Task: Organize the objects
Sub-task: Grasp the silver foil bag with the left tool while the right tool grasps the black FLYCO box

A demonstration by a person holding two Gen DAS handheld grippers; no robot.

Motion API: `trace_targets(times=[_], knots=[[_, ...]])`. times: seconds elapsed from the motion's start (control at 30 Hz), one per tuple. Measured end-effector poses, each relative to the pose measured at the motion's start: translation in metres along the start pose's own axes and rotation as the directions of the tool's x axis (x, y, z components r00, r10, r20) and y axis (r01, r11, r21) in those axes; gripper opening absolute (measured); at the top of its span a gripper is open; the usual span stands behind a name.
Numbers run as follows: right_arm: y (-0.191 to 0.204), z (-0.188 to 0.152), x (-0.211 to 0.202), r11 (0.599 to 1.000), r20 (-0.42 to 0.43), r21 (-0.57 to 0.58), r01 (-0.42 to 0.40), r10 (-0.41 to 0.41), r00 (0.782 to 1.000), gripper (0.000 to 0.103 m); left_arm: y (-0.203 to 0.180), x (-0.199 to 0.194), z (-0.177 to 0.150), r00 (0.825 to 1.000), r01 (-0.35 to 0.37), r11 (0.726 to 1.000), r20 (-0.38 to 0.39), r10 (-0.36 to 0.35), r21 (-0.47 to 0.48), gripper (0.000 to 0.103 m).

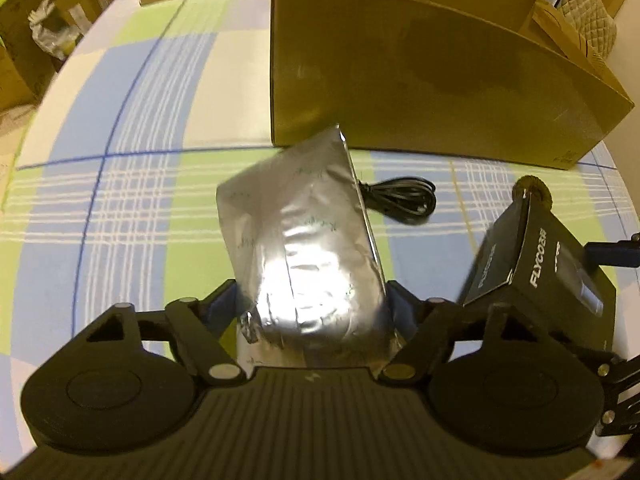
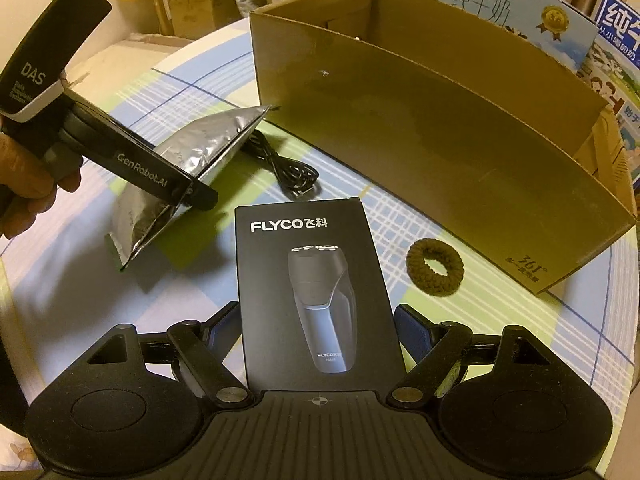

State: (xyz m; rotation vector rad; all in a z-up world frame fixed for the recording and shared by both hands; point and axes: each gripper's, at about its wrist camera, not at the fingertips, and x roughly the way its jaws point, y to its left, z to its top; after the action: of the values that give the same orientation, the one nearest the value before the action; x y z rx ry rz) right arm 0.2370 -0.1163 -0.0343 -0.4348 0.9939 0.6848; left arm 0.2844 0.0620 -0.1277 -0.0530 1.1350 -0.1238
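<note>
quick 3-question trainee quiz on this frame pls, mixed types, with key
1. What sits between the jaws of the left hand-held gripper? A) a mug B) the foil pouch C) a spoon
2. True or false: the hair tie lies inside the cardboard box.
3. Fill in: the black box in the right hand-held gripper carries the brand word ____.

Key
1. B
2. False: the hair tie lies on the tablecloth, outside the cardboard box.
3. FLYCO
</note>
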Motion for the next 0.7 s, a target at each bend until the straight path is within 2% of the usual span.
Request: trace_targets(times=[0.07,0.2,0.7], knots=[[-0.001,0.001,-0.002,1.0,0.005,0.005,0.007,-0.007,1.0,0.079,0.004,-0.001,-0.002,0.999,0.035,0.999,-0.006,-0.035,-0.027,0.06],[0.0,0.001,-0.009,1.0,0.022,0.024,0.008,-0.009,1.0,0.079,0.002,-0.008,-0.006,1.0,0.013,1.0,-0.004,-0.013,0.003,0.052],[0.006,-0.005,-0.066,0.992,0.077,0.108,0.069,-0.078,0.994,0.079,-0.027,-0.07,-0.035,0.995,0.063,0.994,0.072,-0.07,0.089,0.051]])
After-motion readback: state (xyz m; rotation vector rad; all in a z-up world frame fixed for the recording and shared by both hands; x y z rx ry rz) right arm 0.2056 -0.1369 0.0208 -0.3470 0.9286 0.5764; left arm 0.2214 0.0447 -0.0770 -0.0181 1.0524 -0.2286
